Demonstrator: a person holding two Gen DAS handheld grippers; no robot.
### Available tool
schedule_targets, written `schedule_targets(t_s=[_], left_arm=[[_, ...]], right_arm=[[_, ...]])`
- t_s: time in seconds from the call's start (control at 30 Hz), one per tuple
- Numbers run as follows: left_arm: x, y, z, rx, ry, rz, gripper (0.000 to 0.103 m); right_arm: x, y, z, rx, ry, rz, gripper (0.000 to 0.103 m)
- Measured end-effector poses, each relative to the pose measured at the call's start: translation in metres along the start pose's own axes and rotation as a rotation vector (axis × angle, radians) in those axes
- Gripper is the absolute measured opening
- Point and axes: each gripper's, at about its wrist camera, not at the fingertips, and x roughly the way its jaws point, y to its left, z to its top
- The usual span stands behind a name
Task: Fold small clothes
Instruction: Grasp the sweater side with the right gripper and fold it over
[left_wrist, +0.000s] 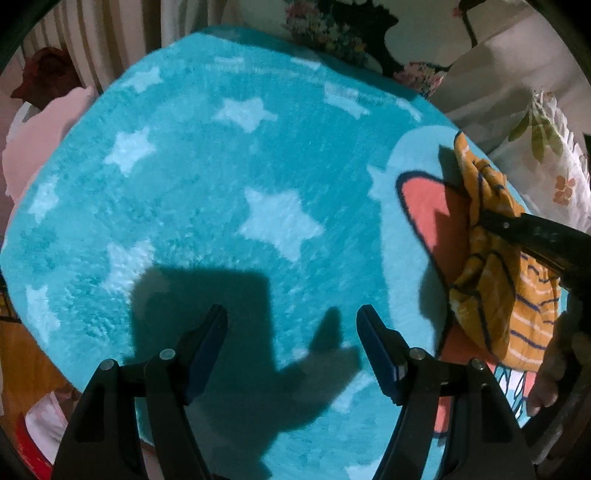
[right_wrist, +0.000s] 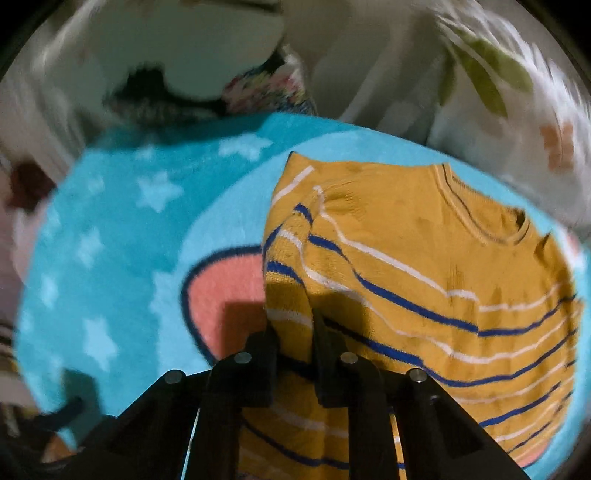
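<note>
No readable text, label, brand, number or sign anywhere in either view.

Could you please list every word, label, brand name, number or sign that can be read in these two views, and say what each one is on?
None: no readable text shows in either view.
The striped sweater shows only stripes, with no visible label.
The blue blanket carries only stars and a cartoon drawing, no lettering.
The floral fabric behind has only a printed pattern.
The left gripper and right gripper bear no visible markings.
</note>
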Motion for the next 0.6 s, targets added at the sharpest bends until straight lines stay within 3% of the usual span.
schedule_targets(t_s=[0.17, 0.33, 0.43, 0.6], left_arm=[[-0.014, -0.024, -0.003, 0.01, -0.041, 0.025, 0.071], [-0.021, -0.073, -0.016, 0.051, -0.036, 0.014, 0.071], [-0.023, -0.103, -0.026, 0.098, -0.039, 0.005, 0.071], [-0.019, -0.159, -0.041, 0.165, -0.026, -0.018, 0.071]], right_arm=[[-0.028, -0.046, -0.002, 0.131, -0.047, 0.166, 0.015], [-0.062, -0.105, -0.013, 0.24, -0.111, 0.254, 0.014], [-0.086, -0.16, -0.024, 0.298, -0.163, 0.266, 0.014], [-0.098, -0.256, -0.049, 0.411, -0.206, 0.203, 0.014]])
